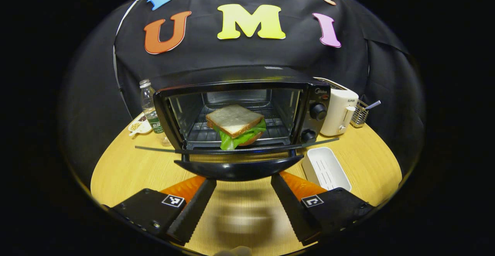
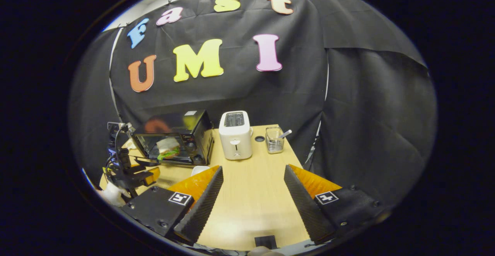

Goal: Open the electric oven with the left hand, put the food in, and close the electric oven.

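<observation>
On oven [image 1: 247,93] rack: sandwich [image 1: 236,126], door [image 1: 238,159] down flat. L gripper [image 1: 243,194] fingers wide apart, empty, just below handle. R gripper [image 2: 253,194] wide, empty, over counter [image 2: 251,186].

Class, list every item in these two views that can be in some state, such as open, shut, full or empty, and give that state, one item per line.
Oven door: open, folded down flat.
Sandwich: inside the oven, on the rack.
White tray: empty.
Toaster: upright, slots empty.
Bottle: upright, capped.
Left gripper: open, at the door handle.
Right gripper: open, holding nothing.
</observation>
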Demonstrator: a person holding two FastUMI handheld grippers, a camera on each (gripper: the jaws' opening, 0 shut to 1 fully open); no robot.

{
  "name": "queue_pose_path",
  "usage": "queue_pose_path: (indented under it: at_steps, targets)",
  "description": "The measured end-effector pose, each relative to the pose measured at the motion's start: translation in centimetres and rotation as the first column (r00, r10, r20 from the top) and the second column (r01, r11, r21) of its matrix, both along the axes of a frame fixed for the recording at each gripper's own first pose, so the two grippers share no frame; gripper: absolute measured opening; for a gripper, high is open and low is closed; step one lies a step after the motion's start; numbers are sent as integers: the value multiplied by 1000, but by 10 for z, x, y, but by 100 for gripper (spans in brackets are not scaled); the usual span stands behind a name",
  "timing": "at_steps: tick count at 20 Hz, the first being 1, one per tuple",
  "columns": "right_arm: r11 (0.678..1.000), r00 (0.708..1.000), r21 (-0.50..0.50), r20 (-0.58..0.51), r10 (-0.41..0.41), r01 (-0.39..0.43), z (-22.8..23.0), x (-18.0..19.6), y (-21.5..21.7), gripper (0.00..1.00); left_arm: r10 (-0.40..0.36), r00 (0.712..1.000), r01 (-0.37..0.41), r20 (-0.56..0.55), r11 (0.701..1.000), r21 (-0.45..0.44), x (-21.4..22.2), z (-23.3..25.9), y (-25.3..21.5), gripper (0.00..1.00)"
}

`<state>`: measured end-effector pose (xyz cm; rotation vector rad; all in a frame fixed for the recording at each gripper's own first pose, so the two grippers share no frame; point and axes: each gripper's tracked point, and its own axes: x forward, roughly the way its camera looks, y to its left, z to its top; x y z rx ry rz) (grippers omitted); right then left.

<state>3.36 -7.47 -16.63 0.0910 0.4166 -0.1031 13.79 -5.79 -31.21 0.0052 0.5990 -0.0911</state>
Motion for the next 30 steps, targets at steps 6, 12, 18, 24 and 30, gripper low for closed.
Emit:
queue_pose_path:
  at_steps: [6,12,18,24,30]
  targets:
    - [1000,1000,13,-2,-27,27,1,-2,-5,100,-8,999,7,46,1000,5,33,23,1,94]
    - [998,998,15,10,-56,56,11,-9,-12,100,-4,997,3,78,1000,10,53,34,0,94]
    - [999,999,0,21,-48,48,16,-11,-10,100,-17,997,17,74,1000,10,48,33,-5,94]
    - [1000,999,-17,53,-7,8,31,-7,0,100,1,993,-1,121,1000,0,29,66,5,94]
    - [998,989,-16,129,68,-67,67,0,31,100,2,960,-2,278,1000,1,-16,168,28,94]
